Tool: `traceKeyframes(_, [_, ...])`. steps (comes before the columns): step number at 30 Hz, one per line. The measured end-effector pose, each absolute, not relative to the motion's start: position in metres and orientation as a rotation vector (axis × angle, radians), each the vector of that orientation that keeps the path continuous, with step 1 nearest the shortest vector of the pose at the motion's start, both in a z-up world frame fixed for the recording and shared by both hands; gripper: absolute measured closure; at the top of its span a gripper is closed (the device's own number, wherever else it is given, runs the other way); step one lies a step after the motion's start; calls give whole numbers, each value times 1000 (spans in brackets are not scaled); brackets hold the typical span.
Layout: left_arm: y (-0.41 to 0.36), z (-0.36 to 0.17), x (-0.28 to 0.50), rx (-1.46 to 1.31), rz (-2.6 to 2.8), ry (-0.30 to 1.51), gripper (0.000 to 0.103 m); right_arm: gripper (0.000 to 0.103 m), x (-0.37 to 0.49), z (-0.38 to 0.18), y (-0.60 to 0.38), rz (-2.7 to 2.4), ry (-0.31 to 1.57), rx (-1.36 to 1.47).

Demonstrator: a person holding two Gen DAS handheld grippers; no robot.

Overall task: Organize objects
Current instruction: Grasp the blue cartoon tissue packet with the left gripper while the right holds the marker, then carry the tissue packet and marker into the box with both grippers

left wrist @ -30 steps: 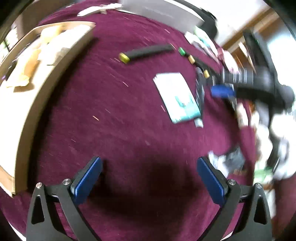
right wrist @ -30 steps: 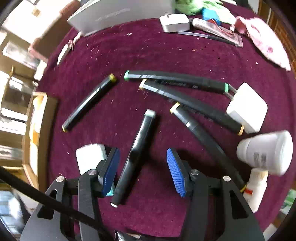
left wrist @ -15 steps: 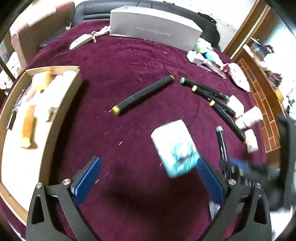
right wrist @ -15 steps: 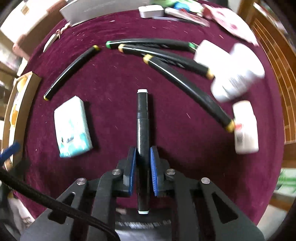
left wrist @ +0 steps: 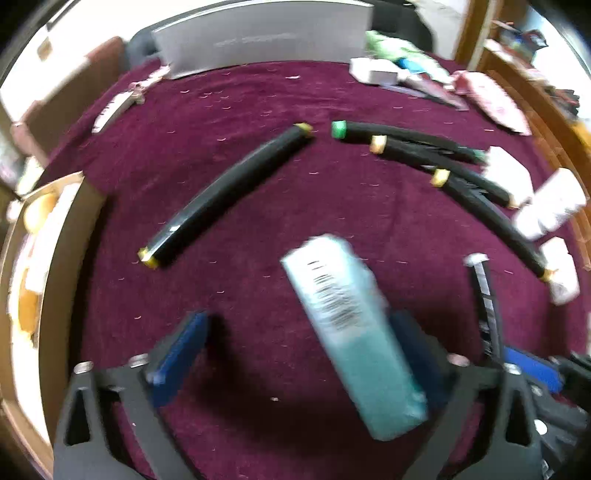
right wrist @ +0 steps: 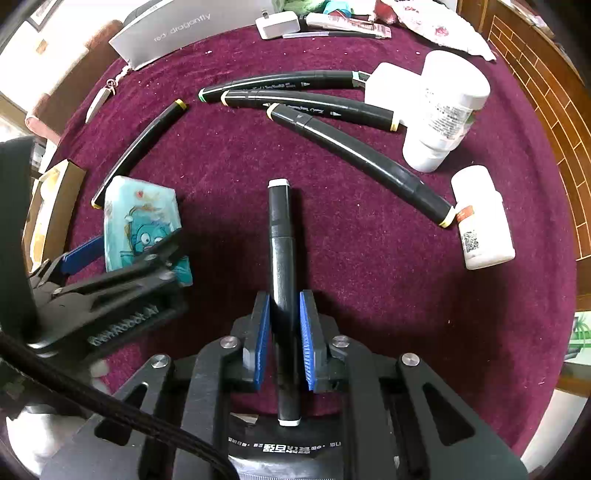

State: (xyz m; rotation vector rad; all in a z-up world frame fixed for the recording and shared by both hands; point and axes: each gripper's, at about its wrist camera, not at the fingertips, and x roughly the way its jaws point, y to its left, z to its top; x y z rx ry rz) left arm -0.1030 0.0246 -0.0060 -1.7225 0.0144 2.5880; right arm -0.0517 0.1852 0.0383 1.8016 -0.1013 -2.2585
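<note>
My right gripper is shut on a black marker with white end caps, held above the maroon cloth. My left gripper is open around a teal tissue packet; the packet leans against its right pad, and I cannot tell whether the left pad touches it. The packet and the left gripper also show in the right wrist view. Several black markers lie on the cloth: one with yellow caps and three fanned together.
A cardboard box with items inside sits at the left edge. Two white bottles lie at the right. A grey box, a white charger and packets are at the back.
My right gripper closed on the white-capped marker and lifted it. My left gripper swung over to the teal packet, which now sits tilted between its fingers.
</note>
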Motion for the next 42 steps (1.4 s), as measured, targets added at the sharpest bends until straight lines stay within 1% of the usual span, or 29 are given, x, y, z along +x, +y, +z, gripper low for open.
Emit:
traceKeyframes(1, [23,-2,-101,-1703,2578,17,46,91,-51,38,185,-2260,-92,1800])
traceKeyframes(2, [21,2,-99,-1688,2556,5,83,91,-53,37,181,-2261,-83,1800])
traceKeyframes(3, [15,7,-96,-1691,2538,-23,91,91,-55,37,178,-2263,-72,1800])
traceKeyframes(5, [3,10,-91,-1692,2479,-127,92,91,-54,37,178,-2268,-71,1804])
traceKeyframes(7, [-5,16,-77,-1671,2492,-132,92,90,-55,37,180,-2270,-105,1796])
traceKeyframes(15, [-66,44,-27,-1589,2482,-414,92,91,-47,38,206,-2176,-482,1757])
traceKeyframes(18, [-91,57,-13,-1547,2493,-482,92,91,-43,45,203,-2145,-562,1731])
traceKeyframes(20, [-109,65,-4,-1522,2494,-525,92,91,-41,52,197,-2134,-585,1710])
traceKeyframes(24, [-149,81,12,-1477,2528,-572,92,90,-39,69,173,-2088,-644,1657])
traceKeyframes(29, [-206,89,33,-1471,2603,-594,92,90,-35,87,127,-2012,-662,1604])
traceKeyframes(33, [-253,81,39,-1510,2641,-632,92,90,-30,94,80,-1923,-667,1588])
traceKeyframes(37, [-282,70,38,-1550,2653,-631,92,90,-26,95,35,-1838,-677,1590])
traceKeyframes(42, [-305,51,30,-1605,2625,-587,92,90,-19,92,-21,-1771,-661,1607])
